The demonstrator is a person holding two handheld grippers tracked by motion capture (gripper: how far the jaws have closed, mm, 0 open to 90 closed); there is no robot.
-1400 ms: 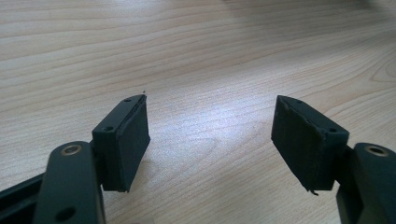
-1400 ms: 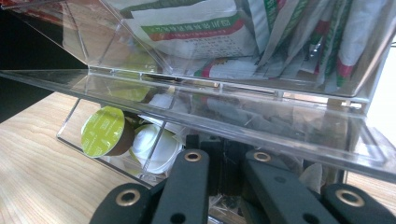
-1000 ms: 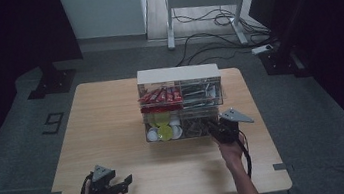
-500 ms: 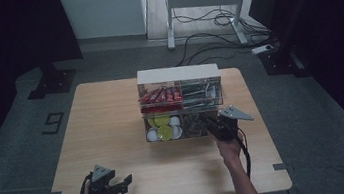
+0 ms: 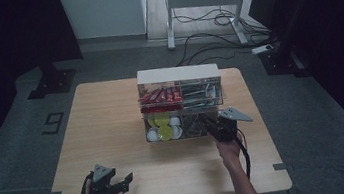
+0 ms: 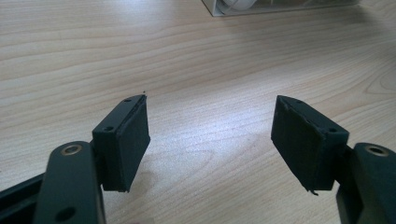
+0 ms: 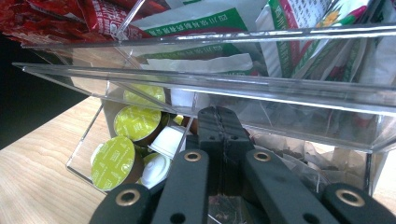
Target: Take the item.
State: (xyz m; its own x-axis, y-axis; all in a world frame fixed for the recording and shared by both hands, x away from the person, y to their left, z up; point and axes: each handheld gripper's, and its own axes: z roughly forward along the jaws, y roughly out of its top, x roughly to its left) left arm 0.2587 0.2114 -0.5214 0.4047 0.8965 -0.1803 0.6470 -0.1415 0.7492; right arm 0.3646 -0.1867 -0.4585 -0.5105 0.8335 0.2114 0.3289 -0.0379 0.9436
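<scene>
A clear two-tier acrylic organizer (image 5: 177, 73) stands at the middle of the wooden table (image 5: 108, 125). Its upper tier holds red packets (image 5: 160, 98) and green-and-white sachets (image 7: 299, 46). In the lower tier, yellow-green and white capsules (image 7: 112, 161) fill the left compartment and clear-wrapped bags (image 7: 299, 158) the right one. My right gripper (image 5: 208, 122) reaches into the lower right compartment; its jaws (image 7: 219, 128) are pressed together, and I cannot tell whether anything thin is pinched between them. My left gripper (image 5: 125, 180) rests near the table's front left, jaws (image 6: 210, 135) wide apart over bare wood with nothing between them.
The organizer's near corner (image 6: 280, 5) lies far ahead of the left gripper. A clear shelf edge (image 7: 233, 86) runs just above the right gripper's jaws. Desk legs and cables (image 5: 210, 21) are on the floor beyond the table.
</scene>
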